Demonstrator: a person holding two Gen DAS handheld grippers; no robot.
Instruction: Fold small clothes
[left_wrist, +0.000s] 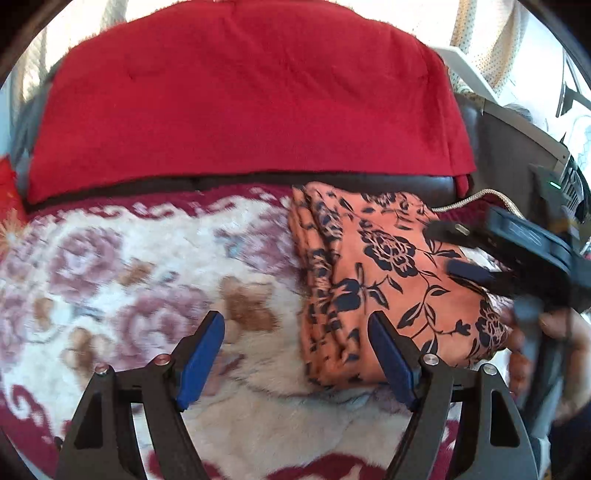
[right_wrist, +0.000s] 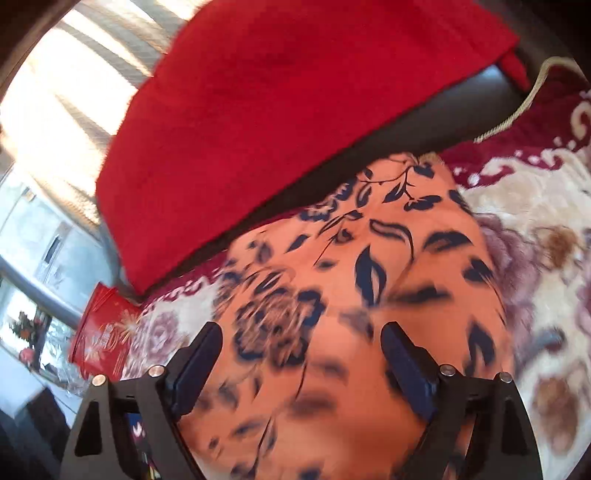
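Note:
An orange cloth with a dark blue flower print (left_wrist: 373, 280) lies folded in several layers on a flowered blanket (left_wrist: 129, 266). My left gripper (left_wrist: 297, 332) is open and empty, low over the blanket at the cloth's left edge; its right finger (left_wrist: 391, 362) is over the cloth. My right gripper (left_wrist: 458, 251) reaches in from the right over the cloth, blurred. In the right wrist view it (right_wrist: 301, 343) is open and close above the orange cloth (right_wrist: 332, 295), nothing between the pads.
A red blanket (left_wrist: 240, 96) covers the dark sofa back (left_wrist: 406, 182) behind the cloth. A beige cord (left_wrist: 476, 195) lies at the right. A red packet (right_wrist: 101, 332) lies at the seat's end. A white table with equipment (left_wrist: 517, 122) stands at the far right.

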